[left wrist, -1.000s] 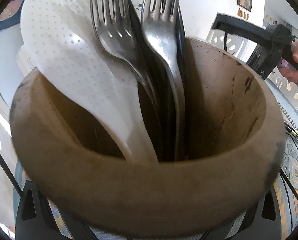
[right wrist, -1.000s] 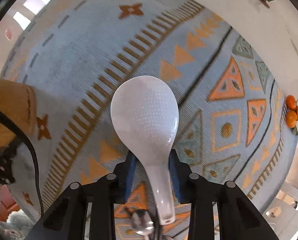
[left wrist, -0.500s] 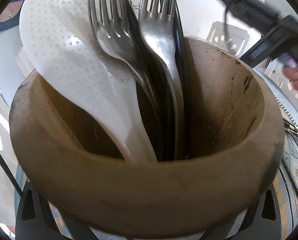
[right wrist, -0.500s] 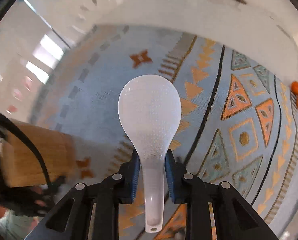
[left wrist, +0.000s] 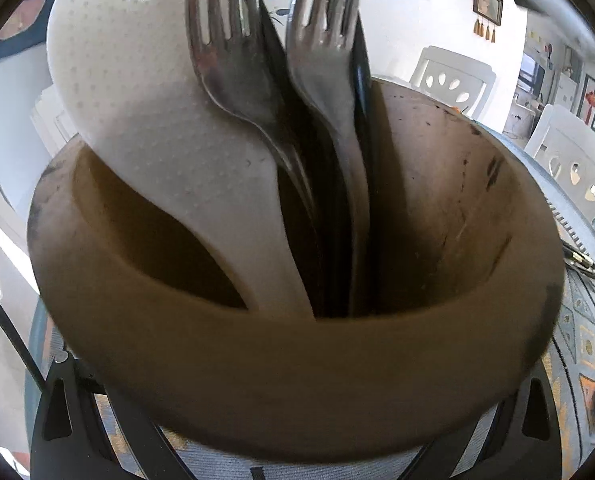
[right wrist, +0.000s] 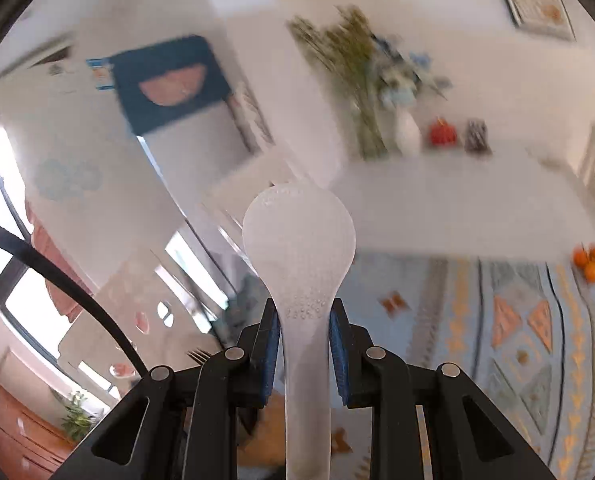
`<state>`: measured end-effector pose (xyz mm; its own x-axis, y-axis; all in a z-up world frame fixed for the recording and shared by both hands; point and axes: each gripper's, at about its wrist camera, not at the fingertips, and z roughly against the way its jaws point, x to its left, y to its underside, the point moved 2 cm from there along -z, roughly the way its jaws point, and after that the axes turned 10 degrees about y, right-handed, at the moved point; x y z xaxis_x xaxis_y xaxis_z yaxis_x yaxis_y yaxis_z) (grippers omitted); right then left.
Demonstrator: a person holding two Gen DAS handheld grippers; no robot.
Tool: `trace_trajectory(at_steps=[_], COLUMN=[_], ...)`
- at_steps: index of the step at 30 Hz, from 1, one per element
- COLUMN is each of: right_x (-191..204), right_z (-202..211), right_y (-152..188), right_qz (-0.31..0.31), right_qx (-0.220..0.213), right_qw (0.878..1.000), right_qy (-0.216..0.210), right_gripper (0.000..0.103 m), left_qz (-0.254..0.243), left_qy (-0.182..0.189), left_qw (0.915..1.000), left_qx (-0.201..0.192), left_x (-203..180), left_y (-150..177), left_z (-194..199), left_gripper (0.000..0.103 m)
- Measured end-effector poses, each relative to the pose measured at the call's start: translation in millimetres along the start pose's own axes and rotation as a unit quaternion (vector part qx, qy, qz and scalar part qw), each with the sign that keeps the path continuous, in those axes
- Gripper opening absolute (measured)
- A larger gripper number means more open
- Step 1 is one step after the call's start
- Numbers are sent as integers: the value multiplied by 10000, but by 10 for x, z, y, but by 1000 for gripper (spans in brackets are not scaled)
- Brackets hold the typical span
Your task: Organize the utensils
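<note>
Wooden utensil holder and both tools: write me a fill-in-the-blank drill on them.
1. The right tool is shut on a white rice ____.
2. Two metal ____ stand in the wooden holder.
3. The rice paddle in the holder is coloured ____.
4. Small orange ____ lie on the patterned tablecloth.

Missing words: paddle; forks; white; fruits

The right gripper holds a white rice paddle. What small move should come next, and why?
Probably carry the rice paddle, clamped by its neck in the right gripper, over the wooden holder and tip its handle down into the free right side. The holder already stands a white paddle and forks upright on the left.
</note>
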<state>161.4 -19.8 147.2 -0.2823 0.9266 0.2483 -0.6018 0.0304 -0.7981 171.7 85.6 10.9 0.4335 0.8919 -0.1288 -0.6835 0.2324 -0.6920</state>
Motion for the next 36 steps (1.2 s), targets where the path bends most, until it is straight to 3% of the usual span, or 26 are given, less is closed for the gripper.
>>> trace_trajectory(at_steps=[5,10,15,20,25,30,36], right_x=[337,326,260,448,609,558,601], right_z=[13,25,203,426,496,515,227], right_y=[12,72,72,46,90,92,90], right_qz=[95,-12,-114,89,476,317,340], right_qx=[-398,-423,-691,-1015,-804,-486,-83], right_qw=[9986,9979,9961,9929,9916,9886,9832], right_qy=[-330,-491,-541,-609,-900,-1392,-1789], right_gripper=[22,22,22,21,21,21,21], left_qz=[-20,-46,-90,-105,-118,-123,-139], left_qy=[-20,-43,-87,-118,-134,-143,-164], left_qw=[10000,9999,9998,9998,9997,9997,9997], left_qx=[-38,-95,-145,-152,-157,-163,-146], left_x=[15,13,27,16,-2,-27,-44], left_y=[9,18,36,37,21,5,-8], left_z=[11,43,76,74,57,24,-3], left_gripper=[101,101,101,101,101,101,101])
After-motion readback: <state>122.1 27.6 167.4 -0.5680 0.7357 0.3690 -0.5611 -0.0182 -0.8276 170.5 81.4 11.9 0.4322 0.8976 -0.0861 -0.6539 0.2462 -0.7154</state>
